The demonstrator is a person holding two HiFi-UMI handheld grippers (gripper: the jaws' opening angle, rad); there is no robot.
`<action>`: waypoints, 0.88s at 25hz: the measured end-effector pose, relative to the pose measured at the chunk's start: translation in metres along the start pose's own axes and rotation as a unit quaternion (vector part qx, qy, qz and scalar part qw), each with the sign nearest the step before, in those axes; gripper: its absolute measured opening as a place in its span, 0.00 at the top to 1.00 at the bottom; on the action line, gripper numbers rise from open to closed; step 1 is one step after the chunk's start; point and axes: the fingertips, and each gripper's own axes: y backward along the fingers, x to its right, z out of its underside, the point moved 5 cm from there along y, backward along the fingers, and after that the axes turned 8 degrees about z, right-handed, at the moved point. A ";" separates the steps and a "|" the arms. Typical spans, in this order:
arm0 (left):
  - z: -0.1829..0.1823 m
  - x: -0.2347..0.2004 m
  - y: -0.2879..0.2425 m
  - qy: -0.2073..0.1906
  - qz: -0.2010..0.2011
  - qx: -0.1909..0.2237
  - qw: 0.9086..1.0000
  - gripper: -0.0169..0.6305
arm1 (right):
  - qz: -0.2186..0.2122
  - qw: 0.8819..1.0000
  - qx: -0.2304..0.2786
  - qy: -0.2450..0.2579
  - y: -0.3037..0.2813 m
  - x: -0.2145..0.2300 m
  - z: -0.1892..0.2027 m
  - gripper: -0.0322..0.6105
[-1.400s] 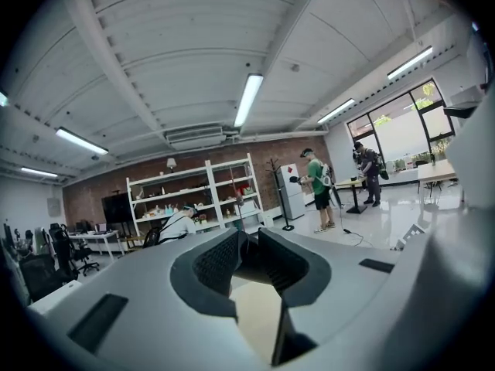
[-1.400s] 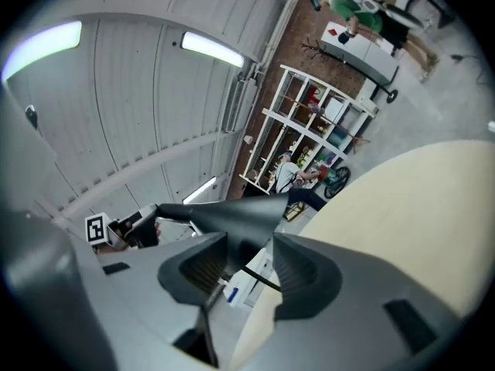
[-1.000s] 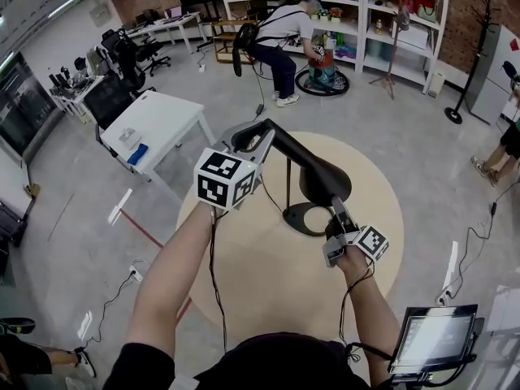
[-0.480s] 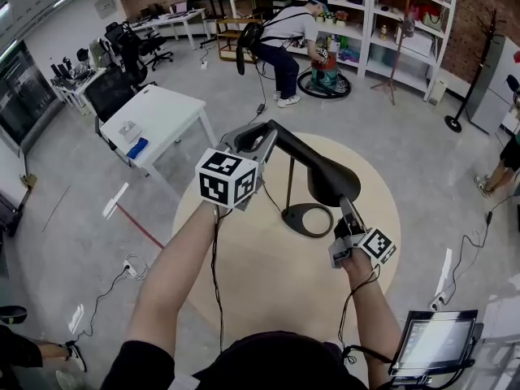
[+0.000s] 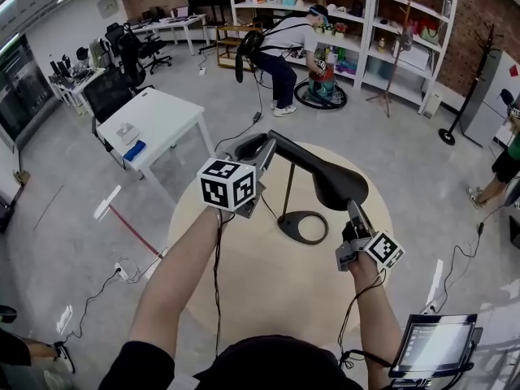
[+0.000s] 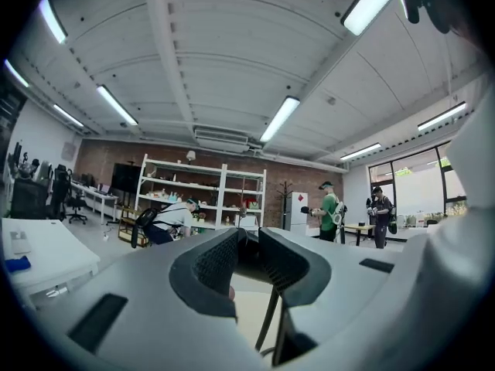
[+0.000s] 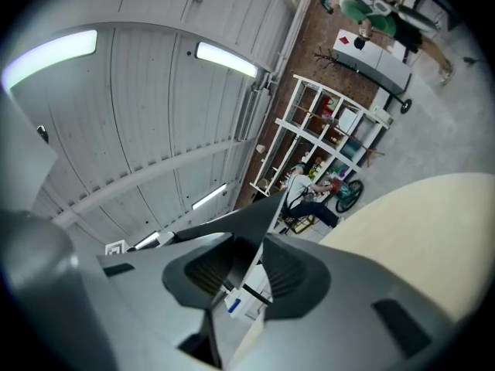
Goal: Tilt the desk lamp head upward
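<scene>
Desk lamp head (image 5: 340, 187): matte black and broad, flattened to a thin wedge. It is held out above the right half of the round table (image 5: 244, 299), just above and to the right of the base.
Lamp arm (image 5: 286, 147): a smooth black bar, slanted from the head up to its far-left end.
Stem (image 5: 288, 187): a thin black rod, seen nearly upright between arm and base.
Base (image 5: 303, 227): a flat black disc, set near the table's middle, slightly towards the far edge.
Right gripper (image 5: 355, 211): grey moulded plastic with ribbed dark pads. It is brought to the near end of the head. The jaws are seen apart with the head's thin edge between them and a gap on one side. They have just been closing.
Left gripper (image 5: 260, 149): of the same grey build, with a black-and-white marker cube. The jaws are drawn close together and clamped on the arm's far-left end, which is seen dark between the ribbed pads.
Table top: round, pale beige and matte.
Floor (image 5: 73, 242): grey and smooth, with cables trailed across it.
White rectangular table (image 5: 162, 120): stood well to the left of the round table.
White shelving (image 5: 382, 23): ranged along a brick wall at the far side, with a person (image 5: 284, 35) bent before it.
</scene>
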 end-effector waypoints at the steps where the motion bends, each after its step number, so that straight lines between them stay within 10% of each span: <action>1: 0.001 -0.001 0.000 0.002 -0.001 0.003 1.000 0.87 | -0.001 1.000 0.001 0.006 0.000 -0.001 -0.003 0.76; 22: 0.028 -0.016 0.005 0.070 -0.005 0.036 0.997 0.87 | -0.007 0.994 0.034 0.106 0.006 -0.052 -0.065 0.80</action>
